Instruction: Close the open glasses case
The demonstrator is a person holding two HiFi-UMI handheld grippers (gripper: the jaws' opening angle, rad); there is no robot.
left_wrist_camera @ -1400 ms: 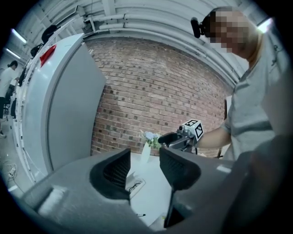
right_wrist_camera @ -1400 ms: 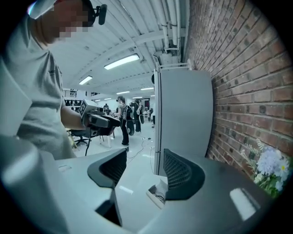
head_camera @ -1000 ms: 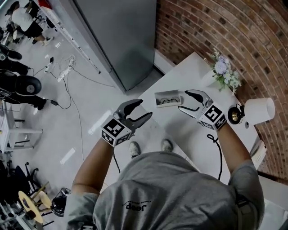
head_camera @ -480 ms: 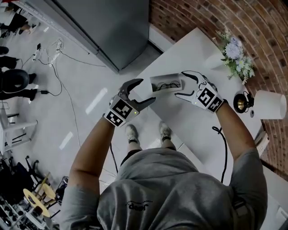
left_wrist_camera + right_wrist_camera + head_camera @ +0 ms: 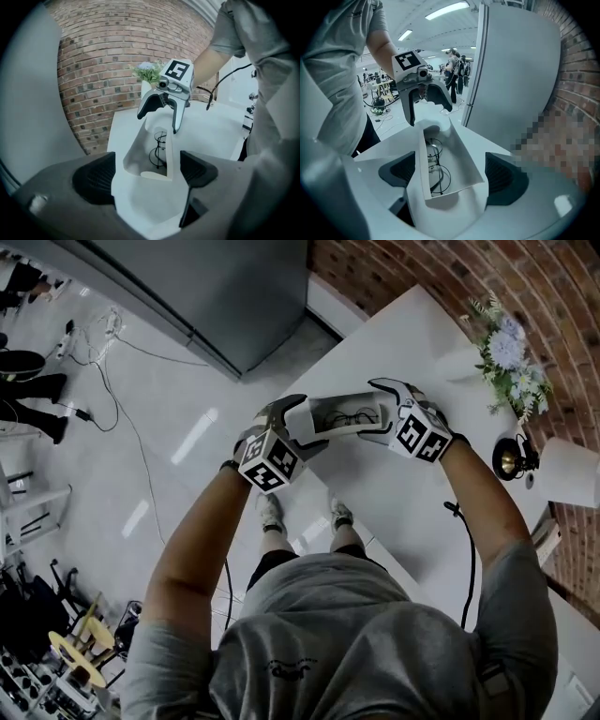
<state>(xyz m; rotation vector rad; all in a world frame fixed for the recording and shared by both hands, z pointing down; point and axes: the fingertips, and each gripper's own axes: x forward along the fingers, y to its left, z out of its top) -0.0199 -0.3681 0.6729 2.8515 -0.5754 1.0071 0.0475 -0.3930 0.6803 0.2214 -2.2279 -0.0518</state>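
A white table (image 5: 398, 507) fills the upper right of the head view. The open glasses case (image 5: 328, 418) sits at the top middle. The left gripper (image 5: 145, 174) and right gripper (image 5: 449, 177) have just been opening wide, one case end between each pair of jaws. Glasses (image 5: 353, 415) lie inside.

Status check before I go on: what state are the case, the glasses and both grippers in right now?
Case: open, not yet closed.
Glasses: lying inside the case.
Left gripper: open, jaws have just been opening, one end of the case between them.
Right gripper: open, jaws have just been opening, the other end of the case between them.
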